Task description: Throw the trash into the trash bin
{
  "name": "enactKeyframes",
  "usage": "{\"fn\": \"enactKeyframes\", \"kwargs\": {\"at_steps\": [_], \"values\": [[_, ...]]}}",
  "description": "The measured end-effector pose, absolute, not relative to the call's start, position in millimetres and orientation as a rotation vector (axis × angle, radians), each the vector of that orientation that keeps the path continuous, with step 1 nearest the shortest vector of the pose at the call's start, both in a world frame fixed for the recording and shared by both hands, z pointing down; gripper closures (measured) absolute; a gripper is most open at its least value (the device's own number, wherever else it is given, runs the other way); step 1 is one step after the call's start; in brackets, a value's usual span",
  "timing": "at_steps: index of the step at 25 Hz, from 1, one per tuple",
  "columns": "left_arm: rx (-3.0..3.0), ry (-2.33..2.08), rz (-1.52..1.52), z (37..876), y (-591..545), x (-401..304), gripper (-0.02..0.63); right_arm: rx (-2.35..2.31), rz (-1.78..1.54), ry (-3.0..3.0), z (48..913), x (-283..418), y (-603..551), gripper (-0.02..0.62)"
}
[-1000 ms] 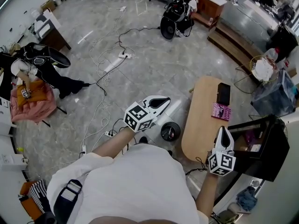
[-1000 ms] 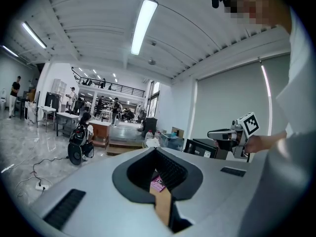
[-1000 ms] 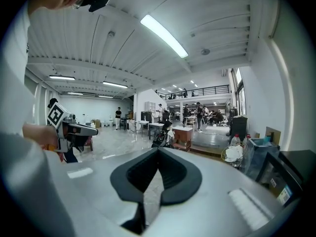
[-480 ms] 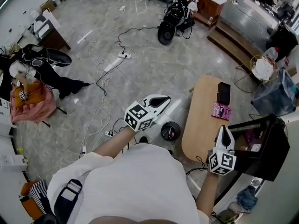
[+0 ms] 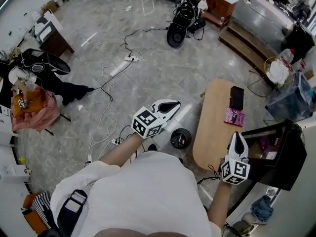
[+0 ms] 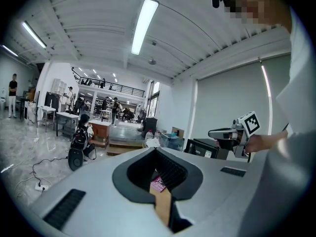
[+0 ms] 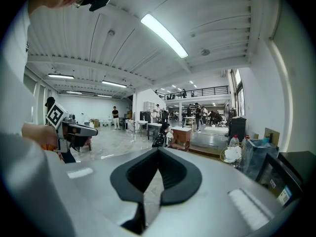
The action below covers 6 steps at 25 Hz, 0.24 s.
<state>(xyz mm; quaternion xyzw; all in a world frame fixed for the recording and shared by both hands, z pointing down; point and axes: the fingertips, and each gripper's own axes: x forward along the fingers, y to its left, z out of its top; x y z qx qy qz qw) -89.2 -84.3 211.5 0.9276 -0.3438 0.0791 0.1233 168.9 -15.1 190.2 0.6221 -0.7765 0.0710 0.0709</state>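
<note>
Pre-grasp stage, judging by left gripper (image 5: pixel 171 106) and right gripper (image 5: pixel 237 138) both clenched empty at lower centre; next, probably, opening over the pink packet (image 5: pixel 233 117) on the wooden table (image 5: pixel 212 132), then carrying to the black bin (image 5: pixel 180 138) beside it.

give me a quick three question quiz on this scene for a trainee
1. True or false: the pink packet lies inside the round black bin.
2. What lies beside the packet on the wooden table? A black box; B cup; C bottle.
3. Fill in: the fingers of the right gripper are ___.

Key
1. False: it lies on the table.
2. A.
3. Shut, with nothing between them.
</note>
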Motion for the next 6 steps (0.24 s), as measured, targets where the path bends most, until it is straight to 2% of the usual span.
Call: {"fn": "enactKeyframes", "kwargs": {"at_steps": [6], "values": [[2.706, -0.995, 0.228, 211.1, -80.8, -92.6, 0.6, 1.876, 0.222, -2.342, 188.6, 163.9, -12.4, 0.584]]}}
